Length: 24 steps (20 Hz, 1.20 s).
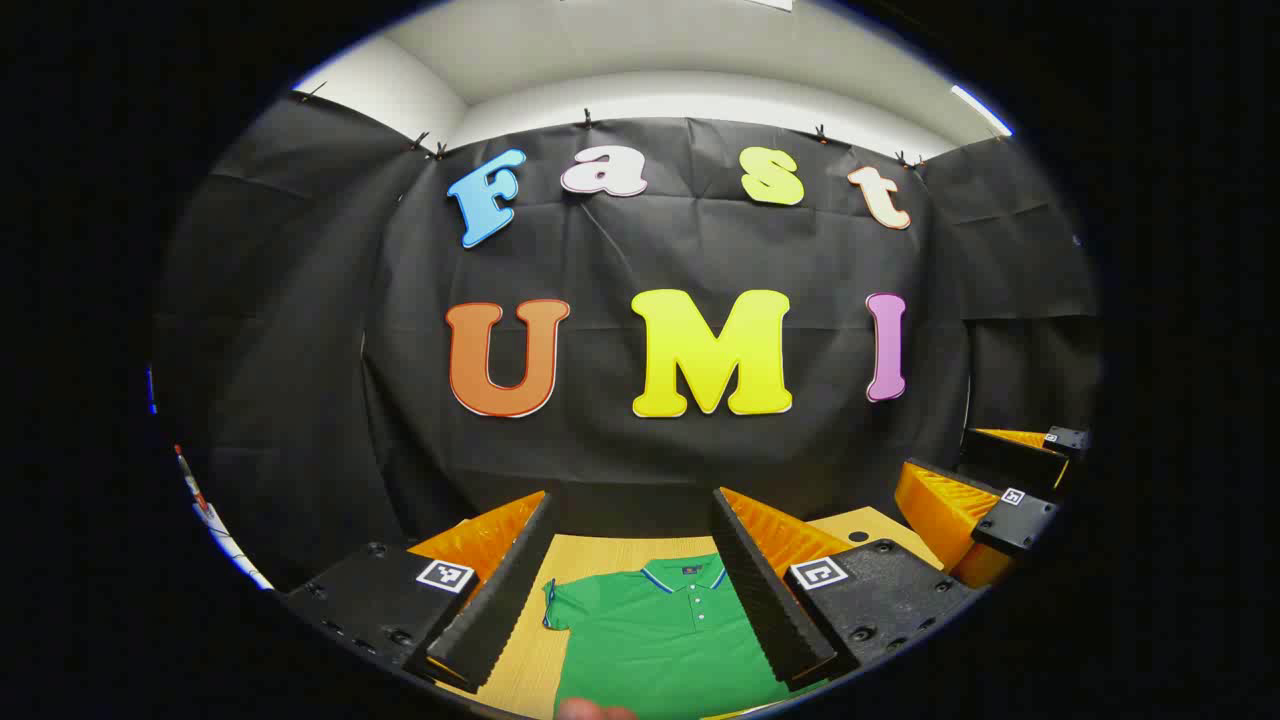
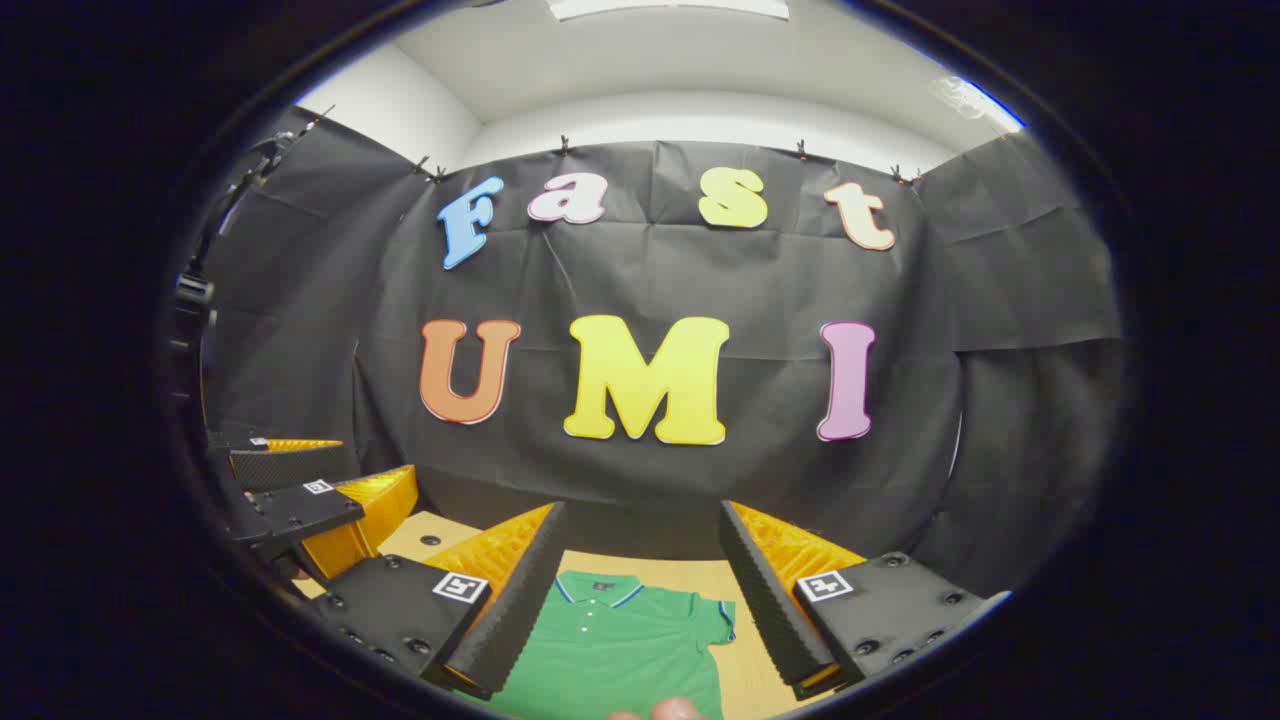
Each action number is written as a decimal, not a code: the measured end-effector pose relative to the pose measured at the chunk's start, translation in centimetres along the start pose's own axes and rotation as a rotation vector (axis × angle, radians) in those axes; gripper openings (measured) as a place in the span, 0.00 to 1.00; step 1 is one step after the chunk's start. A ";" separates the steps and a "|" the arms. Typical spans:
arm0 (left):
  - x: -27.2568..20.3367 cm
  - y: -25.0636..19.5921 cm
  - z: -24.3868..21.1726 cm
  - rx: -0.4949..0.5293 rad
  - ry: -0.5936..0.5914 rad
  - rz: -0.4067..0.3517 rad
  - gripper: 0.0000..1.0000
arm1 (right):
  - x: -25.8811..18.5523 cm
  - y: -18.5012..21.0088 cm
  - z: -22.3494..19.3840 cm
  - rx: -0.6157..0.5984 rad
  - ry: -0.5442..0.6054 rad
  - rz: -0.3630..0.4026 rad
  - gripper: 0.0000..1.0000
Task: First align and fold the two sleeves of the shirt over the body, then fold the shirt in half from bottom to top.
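A green polo shirt [image 1: 660,630] lies flat on the wooden table [image 1: 590,555], collar at the far end and buttons up. One short sleeve [image 1: 553,605] sticks out sideways. My left gripper [image 1: 632,500] hovers above the shirt, open, nothing between its fingers. My right gripper [image 1: 960,465] is off to the right at about the same height, its jaws apart. In the right gripper view the shirt [image 2: 620,640] lies below my open right gripper [image 2: 642,508], with the other sleeve [image 2: 715,615] spread out. The left gripper [image 2: 330,470] shows at the left there.
The black cloth wall [image 1: 700,470] stands close behind the table's far edge. A bit of a hand [image 1: 595,710] shows at the bottom edge of the left gripper view, and again [image 2: 670,710] in the right gripper view. Bare wood [image 2: 690,575] lies beyond the collar.
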<state>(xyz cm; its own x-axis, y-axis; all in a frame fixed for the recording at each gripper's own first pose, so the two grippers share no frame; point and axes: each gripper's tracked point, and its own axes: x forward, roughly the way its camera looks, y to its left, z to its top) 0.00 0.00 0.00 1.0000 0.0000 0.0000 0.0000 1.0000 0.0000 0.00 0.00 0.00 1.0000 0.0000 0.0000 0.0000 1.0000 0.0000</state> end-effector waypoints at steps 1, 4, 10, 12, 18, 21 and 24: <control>0.0 -0.2 0.0 0.000 0.001 -0.006 0.99 | 0.1 0.1 0.1 0.000 -0.001 0.003 0.96; 0.1 -0.1 -0.1 -0.004 0.003 -0.008 0.99 | 0.1 0.2 -0.1 0.003 0.003 0.007 0.94; 0.5 0.1 -0.5 -0.008 0.012 0.002 0.99 | 0.7 -0.2 -0.3 0.007 0.011 -0.005 0.94; 0.7 0.3 -0.5 -0.008 0.016 0.009 0.99 | 0.9 -0.4 -0.6 0.014 0.015 -0.011 0.94; 1.0 0.4 -0.7 -0.010 0.017 0.014 0.99 | 1.4 -0.4 -0.8 0.013 0.021 -0.009 0.94; 1.1 0.4 -0.8 -0.010 0.018 0.017 0.99 | 1.7 -0.6 -1.0 0.010 0.025 -0.007 0.94; 1.4 0.3 -1.1 -0.012 0.022 0.019 0.99 | 2.0 -0.9 -1.0 0.013 0.027 -0.010 0.94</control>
<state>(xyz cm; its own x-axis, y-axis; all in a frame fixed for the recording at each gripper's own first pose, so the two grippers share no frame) 1.39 0.27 -1.06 0.9996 0.0186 -0.0219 -0.0188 0.9998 -0.0116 1.98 -0.90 -1.02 0.9996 -0.0099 -0.0267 0.0103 0.9999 0.0133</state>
